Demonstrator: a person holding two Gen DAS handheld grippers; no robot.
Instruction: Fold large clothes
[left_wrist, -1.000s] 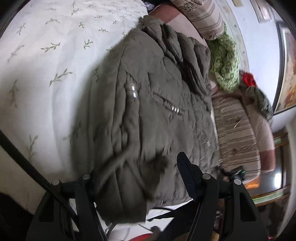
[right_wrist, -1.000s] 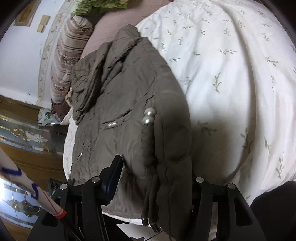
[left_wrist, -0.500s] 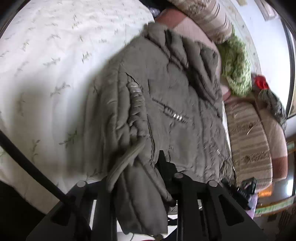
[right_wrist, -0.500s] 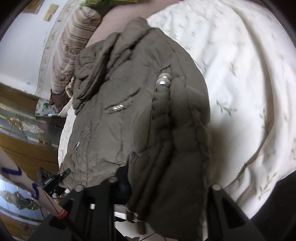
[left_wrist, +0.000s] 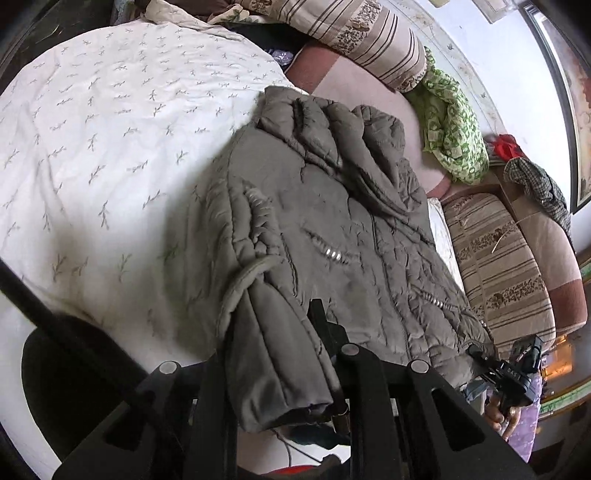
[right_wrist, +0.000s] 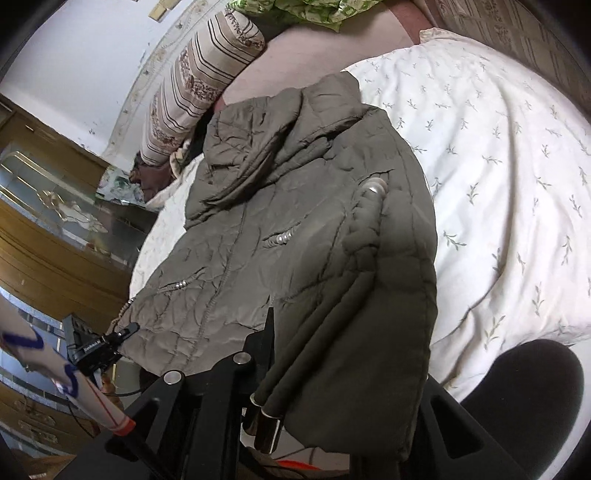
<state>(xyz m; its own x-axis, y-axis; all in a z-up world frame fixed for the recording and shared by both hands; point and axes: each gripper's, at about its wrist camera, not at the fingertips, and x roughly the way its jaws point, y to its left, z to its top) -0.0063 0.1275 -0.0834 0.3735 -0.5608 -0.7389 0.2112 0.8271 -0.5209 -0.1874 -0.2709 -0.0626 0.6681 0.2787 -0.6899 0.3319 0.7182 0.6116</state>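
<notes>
An olive-grey padded jacket (left_wrist: 343, 236) lies on a white leaf-print bedspread (left_wrist: 110, 147), hood toward the pillows. It also shows in the right wrist view (right_wrist: 280, 229). My left gripper (left_wrist: 280, 354) is shut on the jacket's lower hem, which bulges out between the black fingers (left_wrist: 321, 325). My right gripper (right_wrist: 332, 350) is shut on the same hem end, where the folded-in sleeve and drawcords (right_wrist: 266, 417) hang out. In each view the other gripper shows at the jacket's far hem corner (left_wrist: 517, 373) (right_wrist: 96, 347).
Striped bolster pillows (left_wrist: 369, 37) and a green patterned cloth (left_wrist: 450, 129) lie beyond the hood. A striped cushion (left_wrist: 502, 258) lies at the right. A wooden cabinet with glass (right_wrist: 48, 229) stands at the left of the bed (right_wrist: 517, 184).
Both grippers went from open around the hem to shut on it. The hem end has bunched up and risen, and the cameras have drawn back from the jacket.
</notes>
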